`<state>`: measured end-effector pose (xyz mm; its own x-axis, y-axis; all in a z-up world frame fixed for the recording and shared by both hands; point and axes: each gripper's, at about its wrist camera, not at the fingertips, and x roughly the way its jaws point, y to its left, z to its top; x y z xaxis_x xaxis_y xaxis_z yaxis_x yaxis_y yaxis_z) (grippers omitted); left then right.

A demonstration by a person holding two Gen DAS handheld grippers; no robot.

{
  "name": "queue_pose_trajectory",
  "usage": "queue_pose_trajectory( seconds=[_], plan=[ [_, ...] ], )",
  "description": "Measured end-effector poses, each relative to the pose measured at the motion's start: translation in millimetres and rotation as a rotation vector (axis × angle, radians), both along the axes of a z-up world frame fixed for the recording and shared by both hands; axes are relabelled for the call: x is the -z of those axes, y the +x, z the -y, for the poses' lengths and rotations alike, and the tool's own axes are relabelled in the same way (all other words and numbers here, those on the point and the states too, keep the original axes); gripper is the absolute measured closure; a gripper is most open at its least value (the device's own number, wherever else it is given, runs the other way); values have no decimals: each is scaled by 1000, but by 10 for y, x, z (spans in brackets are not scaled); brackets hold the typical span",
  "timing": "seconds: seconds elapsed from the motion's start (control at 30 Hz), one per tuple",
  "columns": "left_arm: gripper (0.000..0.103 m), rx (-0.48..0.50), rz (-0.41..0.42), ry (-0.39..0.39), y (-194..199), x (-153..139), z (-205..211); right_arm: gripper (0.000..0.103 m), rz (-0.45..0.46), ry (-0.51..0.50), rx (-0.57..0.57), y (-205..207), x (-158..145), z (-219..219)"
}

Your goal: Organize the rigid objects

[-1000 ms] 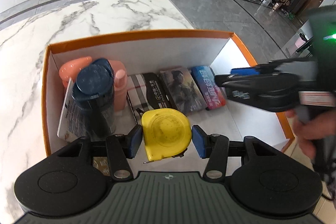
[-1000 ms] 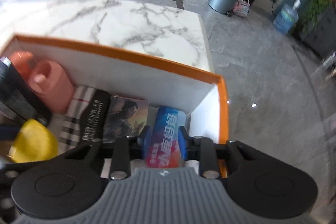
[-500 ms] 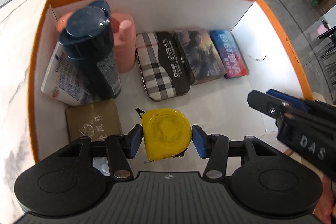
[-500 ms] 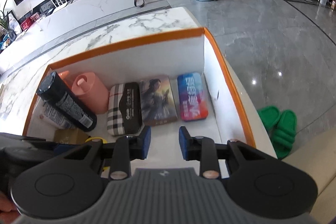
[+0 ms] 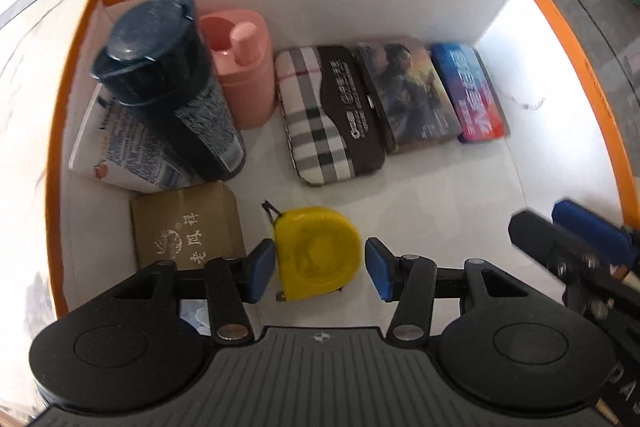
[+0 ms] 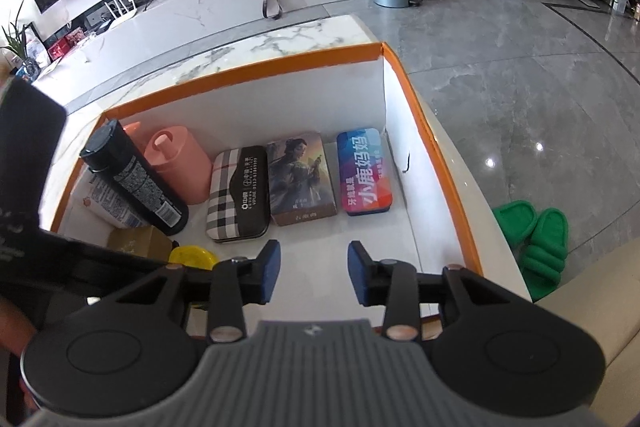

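Straddling the yellow tape measure (image 5: 318,253) near the box's (image 5: 56,131) front edge, left gripper (image 5: 319,269) has just opened, pads clear; right gripper (image 6: 313,273), also just opening, is empty.

A: What's along the far wall of the orange-rimmed box (image 5: 576,55)?

B: From the left: a dark bottle (image 5: 168,83) leaning on a white printed pack (image 5: 120,151), then an upright pink container (image 5: 244,71), then three lying flat side by side: a plaid case (image 5: 324,115), a picture card box (image 5: 408,95) and a blue-red tin (image 5: 472,91).

A: And nearer?

B: A brown packet (image 5: 184,227) flat on the floor, and just beside it a yellow tape measure (image 5: 316,251), lying flat, its tab end sticking out.
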<state>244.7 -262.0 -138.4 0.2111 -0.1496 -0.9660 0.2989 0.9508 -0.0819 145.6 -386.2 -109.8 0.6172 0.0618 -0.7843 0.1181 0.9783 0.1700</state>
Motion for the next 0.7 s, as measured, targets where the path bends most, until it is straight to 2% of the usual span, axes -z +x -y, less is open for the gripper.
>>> queue_pose_trajectory(
  seconds=[0.07, 0.23, 0.33, 0.53, 0.57, 0.7],
  plan=[
    [33, -4, 8, 3, -3, -19, -6, 63, 5, 1, -3, -24, -16, 2],
    [33, -21, 20, -17, -48, -102, -76, 60, 9, 6, -7, -80, -36, 15],
    [33, -31, 48, -39, -132, -211, -138, 53, 16, 1, -3, -123, -80, 12],
    [33, -49, 214, -167, -432, -648, -390, 44, 49, -13, 8, -260, -254, -20],
    [33, -54, 248, -181, -480, -729, -445, 40, 60, -17, 9, -288, -293, -31],
    [33, -82, 374, -222, -675, -1048, -676, 37, 110, -26, 8, -419, -443, -117]
  ],
)
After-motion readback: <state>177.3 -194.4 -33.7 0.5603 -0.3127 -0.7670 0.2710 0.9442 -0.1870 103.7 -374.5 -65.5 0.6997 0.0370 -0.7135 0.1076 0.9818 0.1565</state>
